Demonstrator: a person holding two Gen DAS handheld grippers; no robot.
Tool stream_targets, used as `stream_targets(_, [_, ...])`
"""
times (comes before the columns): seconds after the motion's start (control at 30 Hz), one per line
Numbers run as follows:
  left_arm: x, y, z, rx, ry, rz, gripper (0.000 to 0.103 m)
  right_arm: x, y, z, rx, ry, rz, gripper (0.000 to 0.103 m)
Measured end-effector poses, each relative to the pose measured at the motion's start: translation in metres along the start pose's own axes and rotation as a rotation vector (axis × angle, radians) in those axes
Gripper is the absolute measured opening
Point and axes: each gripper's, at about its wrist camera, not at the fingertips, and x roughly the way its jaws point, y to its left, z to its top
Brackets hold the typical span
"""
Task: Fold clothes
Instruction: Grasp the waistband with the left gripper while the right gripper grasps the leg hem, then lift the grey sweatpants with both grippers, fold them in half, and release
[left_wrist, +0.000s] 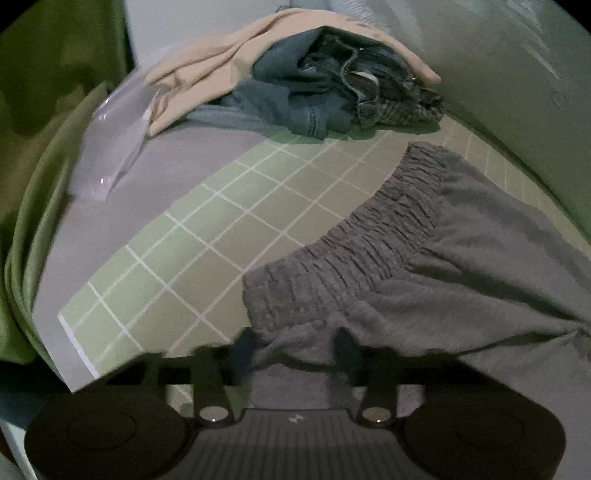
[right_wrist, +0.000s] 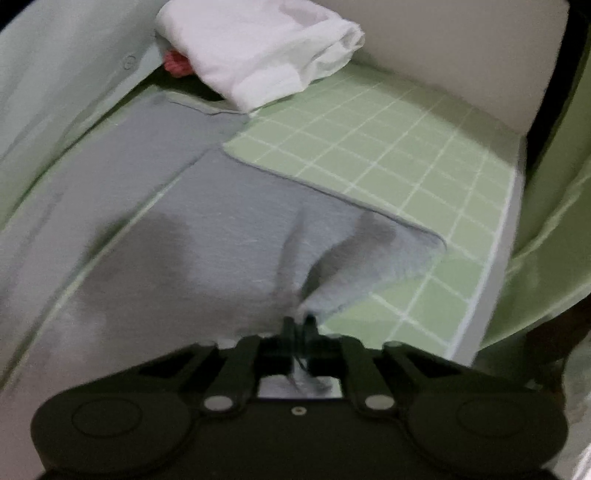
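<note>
Right now the grey pants (left_wrist: 424, 258) lie flat on the green checked mat (left_wrist: 207, 236), waistband just ahead of the left gripper (left_wrist: 291, 343), whose fingers are spread apart with cloth bunched between them; can't tell if it grips. Right gripper (right_wrist: 300, 325) is pinched closed on a pulled-up fold of the pants. Jeans pile (left_wrist: 325, 92) sits well beyond; white cloth (right_wrist: 258, 48) at the far edge.

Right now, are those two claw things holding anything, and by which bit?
The right gripper pinches the grey trousers by a bunched fabric edge. The left gripper is open astride them near the elastic waistband, not clamped.
</note>
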Motion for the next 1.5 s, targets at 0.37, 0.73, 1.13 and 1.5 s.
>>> stream_targets(0.37, [-0.055, 0.015, -0.01, -0.095, -0.109, 0.073, 0.003, -0.07, -0.053, 0.009, 0.103, -0.142, 0.042, 0.003])
stream_targets(0.73, [-0.107, 0.021, -0.017, -0.176, -0.2, 0.13, 0.003, -0.071, -0.07, 0.036, 0.175, -0.163, 0.134, 0.003])
stream_targets(1.13, [-0.124, -0.009, 0.026, -0.26, -0.322, 0.039, 0.003, -0.074, -0.011, 0.109, 0.179, -0.29, 0.276, 0.003])
stream_targets(1.5, [-0.081, -0.055, 0.071, -0.269, -0.321, 0.043, 0.003, -0.047, 0.068, 0.164, 0.14, -0.328, 0.32, 0.003])
